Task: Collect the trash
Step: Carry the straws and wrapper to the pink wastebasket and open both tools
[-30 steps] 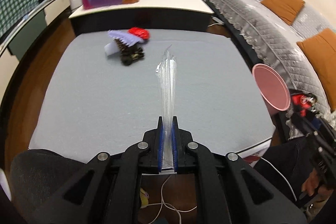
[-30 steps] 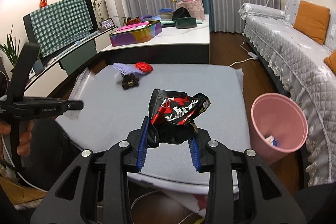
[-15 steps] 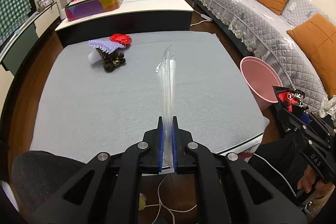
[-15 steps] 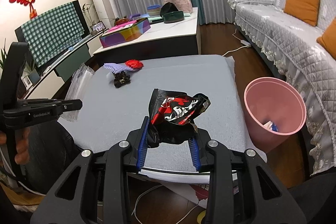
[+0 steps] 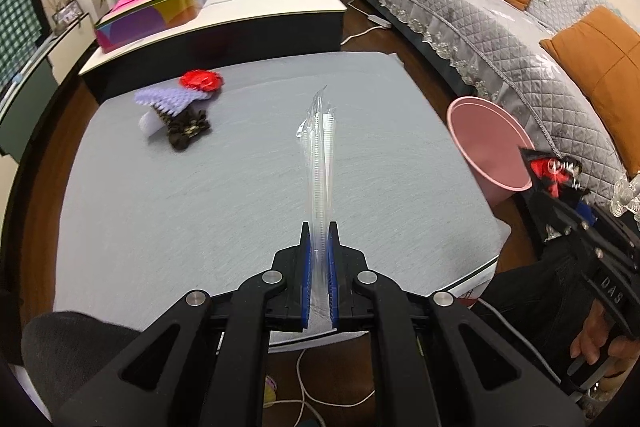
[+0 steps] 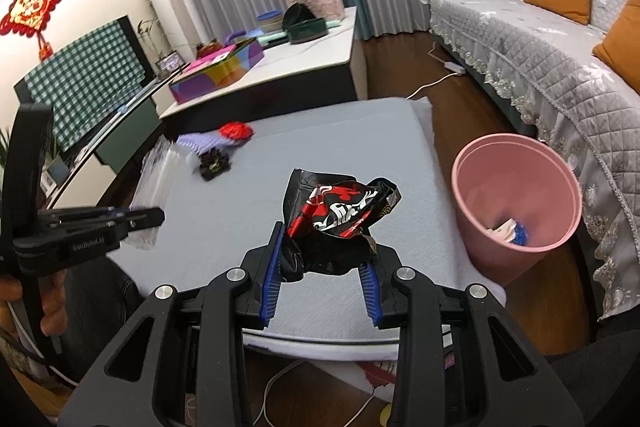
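Observation:
My left gripper (image 5: 319, 239) is shut on a clear plastic bag (image 5: 319, 163), held upright over the grey table (image 5: 200, 195); it also shows at the left of the right wrist view (image 6: 152, 217). My right gripper (image 6: 320, 259) is shut on a crumpled black and red snack wrapper (image 6: 340, 211), held above the table's front right part, left of the pink trash bin (image 6: 516, 203). The bin holds a few scraps. In the left wrist view the bin (image 5: 488, 147) stands off the table's right edge, with the wrapper (image 5: 552, 171) just in front of it.
A pile with a red item (image 5: 200, 81), a purple comb-like piece (image 5: 172, 101) and a dark brown clump (image 5: 186, 127) lies at the table's far left. A low white table (image 5: 240, 3) with boxes stands behind. A grey sofa (image 5: 500, 27) runs along the right.
Both grippers have shifted so the pink bin appears larger and closer in both views. Each keeps its hold on its item.

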